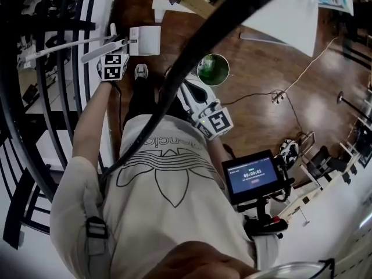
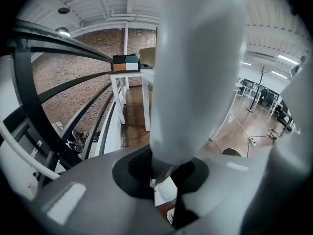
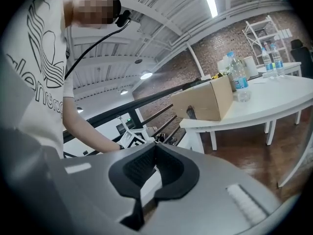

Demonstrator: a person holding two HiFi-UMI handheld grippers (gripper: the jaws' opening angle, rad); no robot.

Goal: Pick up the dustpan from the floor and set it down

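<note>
In the head view the white dustpan [image 1: 145, 39] hangs just above the wooden floor, and its long pale handle [image 1: 64, 46] runs off to the left. My left gripper [image 1: 116, 40] is shut on that handle close to the pan. In the left gripper view the handle [image 2: 195, 72] rises as a thick white column out of the shut jaws. My right gripper [image 1: 189, 89] is in front of my body, right of the dustpan and apart from it. In its own view the right gripper [image 3: 155, 148] has its jaws together with nothing in them.
A green bin [image 1: 213, 68] stands on the floor right of the dustpan. A black railing [image 1: 35, 97] runs along the left. White tables [image 1: 290, 10] stand beyond, one with a cardboard box [image 3: 205, 101] and bottles [image 3: 238, 82]. A cable [image 1: 302, 68] crosses the floor at right.
</note>
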